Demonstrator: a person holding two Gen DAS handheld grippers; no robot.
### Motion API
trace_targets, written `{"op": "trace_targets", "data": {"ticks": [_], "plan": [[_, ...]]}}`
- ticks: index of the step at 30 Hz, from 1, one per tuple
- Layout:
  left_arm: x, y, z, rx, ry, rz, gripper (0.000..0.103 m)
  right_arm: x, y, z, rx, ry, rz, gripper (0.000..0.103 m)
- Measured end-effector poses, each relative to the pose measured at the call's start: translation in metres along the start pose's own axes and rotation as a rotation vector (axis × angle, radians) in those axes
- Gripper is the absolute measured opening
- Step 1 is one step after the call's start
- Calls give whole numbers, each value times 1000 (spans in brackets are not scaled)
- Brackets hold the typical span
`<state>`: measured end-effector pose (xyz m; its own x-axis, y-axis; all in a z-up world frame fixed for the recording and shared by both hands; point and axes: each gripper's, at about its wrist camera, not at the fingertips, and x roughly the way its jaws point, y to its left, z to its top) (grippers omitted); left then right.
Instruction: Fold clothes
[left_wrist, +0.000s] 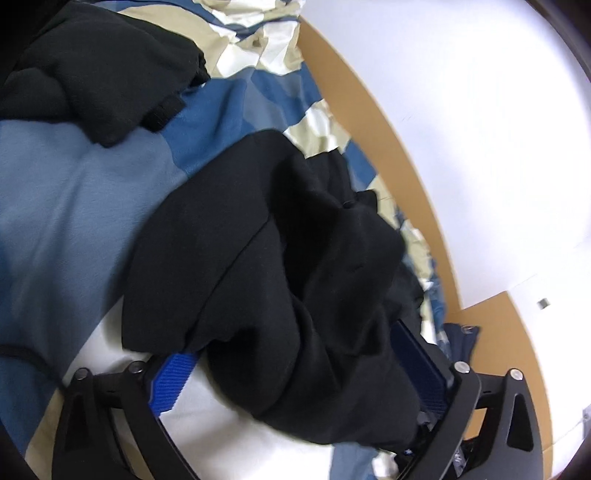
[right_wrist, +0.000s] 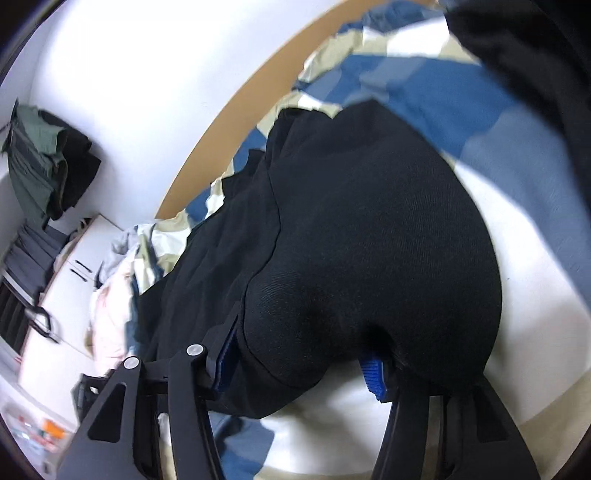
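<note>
A black garment (left_wrist: 266, 258) lies bunched on the patterned bed cover (left_wrist: 74, 221). In the left wrist view its bulk sits between the widely spread fingers of my left gripper (left_wrist: 295, 373). It lies against the right blue pad (left_wrist: 421, 369), while the left blue pad (left_wrist: 173, 384) is mostly bare, the cloth reaching only its tip. In the right wrist view the same black garment (right_wrist: 369, 221) bulges out in front of my right gripper (right_wrist: 299, 363). Both of that gripper's blue pads press into a thick fold of it.
A second black garment (left_wrist: 92, 66) lies further up the bed and fills the upper right corner (right_wrist: 535, 55). A brown wooden bed frame (left_wrist: 369, 122) runs along the white wall. Left of the bed are crumpled pale bedding (right_wrist: 110, 295), a white cabinet (right_wrist: 74, 277) and hanging green clothes (right_wrist: 40, 158).
</note>
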<state>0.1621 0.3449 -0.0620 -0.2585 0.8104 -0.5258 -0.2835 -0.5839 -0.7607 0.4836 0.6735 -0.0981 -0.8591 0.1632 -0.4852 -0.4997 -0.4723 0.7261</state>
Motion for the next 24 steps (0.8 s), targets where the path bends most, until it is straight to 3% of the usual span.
{"op": "trace_targets", "data": {"ticks": [5,9,10,12,16,20,24], "plan": [[9,-11,0,43,-45,-4,100,2,-3,4,6,-25,18,59],[8,13,1,-17,-38,-2,40,13,4,12,-61,-30,10,63],[7,20,2,-54,-39,-20,35,15,3,14,-56,-33,12,62],[1,29,1,-105,-48,-60,32,16,1,16,-45,-37,9,56],[-3,21,-4,-50,-62,-48,29,12,-1,14,-37,-24,2,45],[6,24,-1,-84,-59,-47,39,11,0,13,-35,-27,15,45],[9,12,-1,-11,-49,-6,36,18,-2,15,-37,-11,27,52]]}}
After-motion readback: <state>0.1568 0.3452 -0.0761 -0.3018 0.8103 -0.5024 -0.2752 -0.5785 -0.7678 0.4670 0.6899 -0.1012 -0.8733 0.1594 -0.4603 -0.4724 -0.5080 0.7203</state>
